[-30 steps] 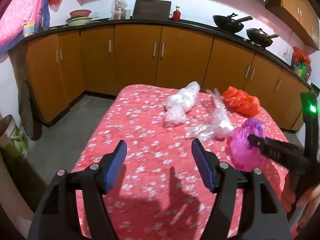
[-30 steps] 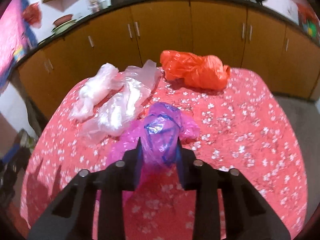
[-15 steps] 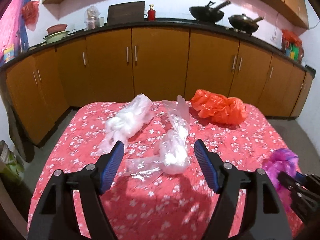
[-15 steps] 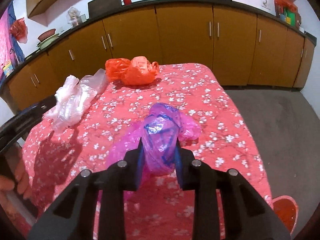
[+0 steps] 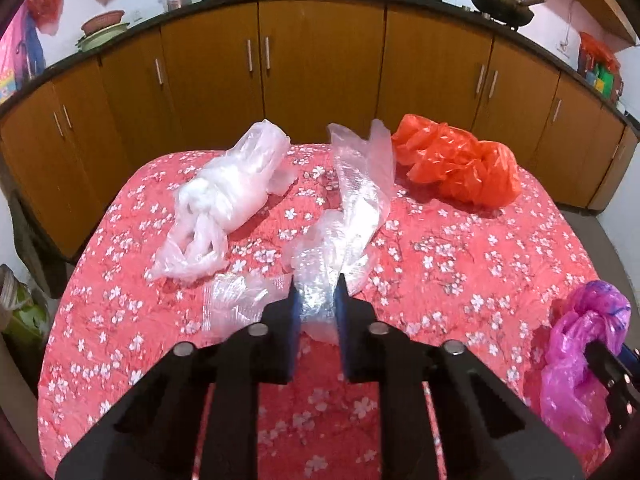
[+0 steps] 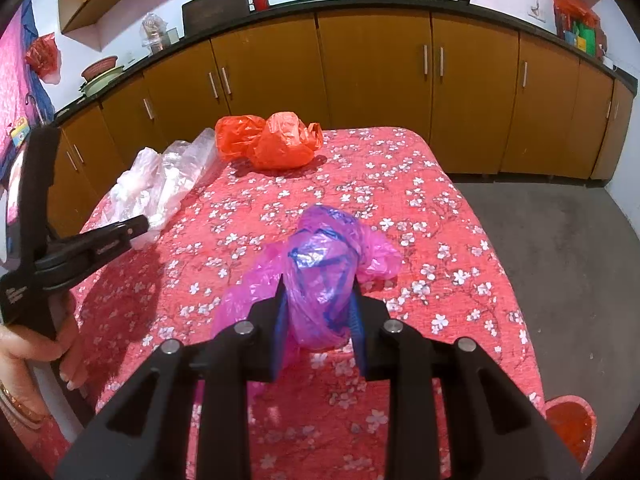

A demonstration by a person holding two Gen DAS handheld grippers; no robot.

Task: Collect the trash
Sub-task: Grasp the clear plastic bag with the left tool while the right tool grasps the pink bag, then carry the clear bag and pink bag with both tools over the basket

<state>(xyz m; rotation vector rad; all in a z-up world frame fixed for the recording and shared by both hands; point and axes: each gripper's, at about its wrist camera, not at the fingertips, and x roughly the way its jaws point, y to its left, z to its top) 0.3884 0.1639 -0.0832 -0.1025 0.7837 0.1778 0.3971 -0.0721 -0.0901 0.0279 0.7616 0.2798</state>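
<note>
1. Left claw [image 5: 316, 312] reaches forward, low over the surface [image 5: 460, 248], clamped on the clear plastic bag [image 5: 352, 216].
2. Right claw [image 6: 320, 312] is level, pinching the pink bag [image 6: 324, 268], lifted above the surface.
3. Orange bag [image 5: 460, 168] lies at the far edge.

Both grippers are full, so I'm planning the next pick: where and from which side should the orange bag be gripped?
Judging by its shape, grip the orange bag at the raised crumpled lobe on top, coming down from above on the near side. It lies loose and puffed on the tablecloth, so folds there should bunch easily between the fingers.
</note>
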